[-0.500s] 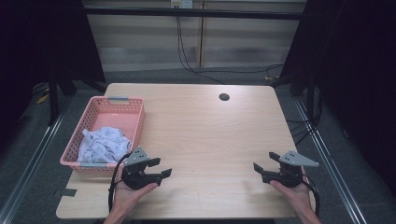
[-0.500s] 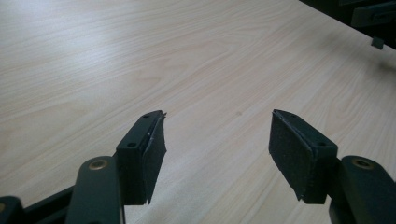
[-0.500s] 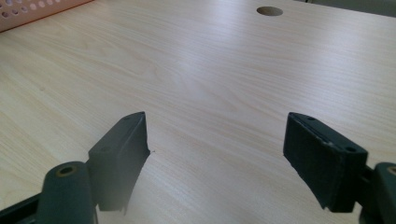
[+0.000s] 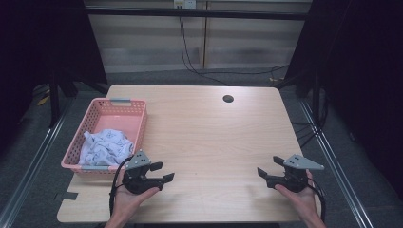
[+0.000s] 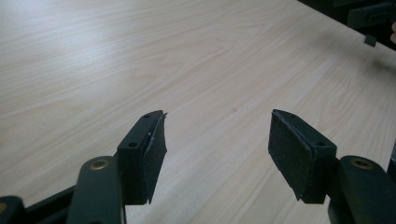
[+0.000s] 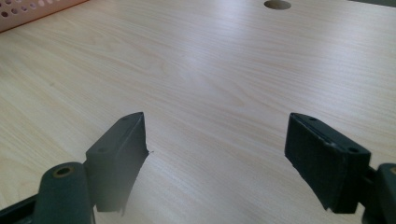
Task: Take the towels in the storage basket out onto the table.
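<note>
A pink plastic basket (image 4: 139, 110) stands at the left edge of the wooden table (image 4: 214, 137), and a crumpled white patterned cloth (image 4: 105, 146) lies in its near half. My left gripper (image 4: 164, 172) rests low over the table just off the basket's near right corner, pointing right. Its jaws (image 5: 217, 140) are open with only bare wood between them. My right gripper (image 4: 269, 166) sits near the front right of the table, pointing left. It (image 6: 217, 149) is open too and holds nothing. A corner of the basket (image 6: 28, 11) shows far off in the right gripper view.
A round cable hole (image 4: 228, 99) is cut into the table near its far edge, and it also appears in the right gripper view (image 6: 277, 4). Metal rails run along the floor on both sides. Cables hang behind the table.
</note>
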